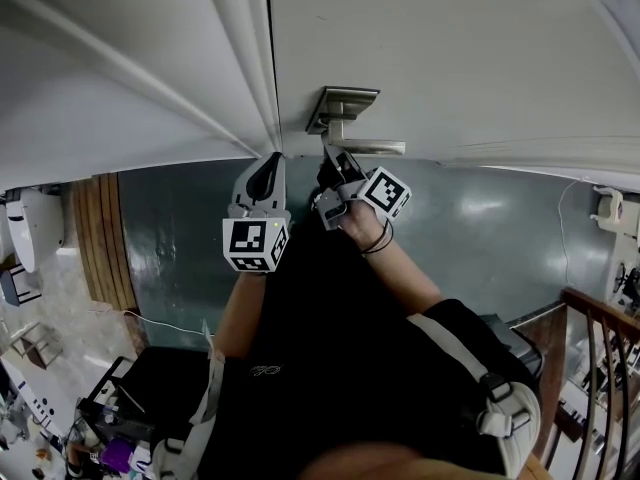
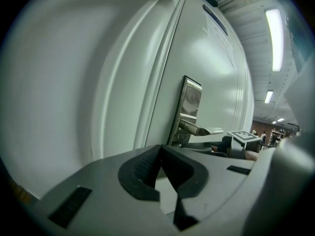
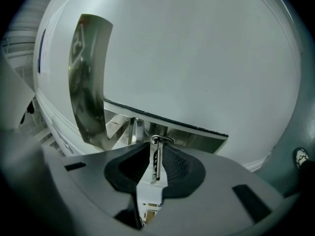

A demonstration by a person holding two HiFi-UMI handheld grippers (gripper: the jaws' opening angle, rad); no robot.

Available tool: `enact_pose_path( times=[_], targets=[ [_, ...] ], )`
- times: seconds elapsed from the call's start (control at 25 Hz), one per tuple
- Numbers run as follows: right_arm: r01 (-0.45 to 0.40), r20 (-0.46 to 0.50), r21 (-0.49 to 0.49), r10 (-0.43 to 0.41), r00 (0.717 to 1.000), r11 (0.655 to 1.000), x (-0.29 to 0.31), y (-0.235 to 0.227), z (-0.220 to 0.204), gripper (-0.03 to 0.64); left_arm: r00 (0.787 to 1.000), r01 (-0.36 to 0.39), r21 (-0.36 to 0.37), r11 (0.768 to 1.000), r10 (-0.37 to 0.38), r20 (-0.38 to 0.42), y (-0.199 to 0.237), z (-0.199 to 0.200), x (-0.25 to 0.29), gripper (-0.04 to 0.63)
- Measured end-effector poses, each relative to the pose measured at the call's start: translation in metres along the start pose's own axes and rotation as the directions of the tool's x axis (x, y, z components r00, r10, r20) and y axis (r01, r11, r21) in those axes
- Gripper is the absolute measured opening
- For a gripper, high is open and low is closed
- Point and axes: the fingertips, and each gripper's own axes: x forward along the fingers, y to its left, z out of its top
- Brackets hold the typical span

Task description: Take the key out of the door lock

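The white door (image 1: 420, 58) carries a metal lock plate (image 1: 342, 106) with a lever handle (image 1: 365, 147). In the right gripper view the silver key (image 3: 156, 161) stands edge-on below the lever (image 3: 197, 132), and my right gripper (image 3: 156, 156) has its dark pads closed against both sides of it. From the head view that gripper (image 1: 333, 160) sits just under the handle, hiding the key. My left gripper (image 1: 270, 163) hangs left of it by the door edge, jaws together on nothing (image 2: 160, 151); it looks at the plate (image 2: 191, 100) from the side.
The door frame mouldings (image 1: 240, 78) run beside the left gripper. The grey-green floor (image 1: 500, 228) lies below, with a wooden railing (image 1: 600, 328) at the right and a wooden strip (image 1: 100, 238) and a white device (image 1: 35, 223) at the left.
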Motion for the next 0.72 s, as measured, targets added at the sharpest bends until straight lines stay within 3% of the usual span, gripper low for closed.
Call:
enact_pose_path(
  times=[0.16, 0.72],
  targets=[
    [-0.001, 0.017, 0.051, 0.0, 1.0, 0.999, 0.0013, -0.0015, 0.0002, 0.048, 1.0, -0.001, -0.005, 1.0, 0.001, -0.001, -0.0005, -0.0022, -0.0026, 0.023],
    [0.016, 0.031, 0.08, -0.018, 0.999, 0.997, 0.0014, -0.008, 0.0008, 0.035, 1.0, -0.004, -0.007, 1.0, 0.004, -0.005, 0.0008, -0.0078, -0.0088, 0.023]
  ],
)
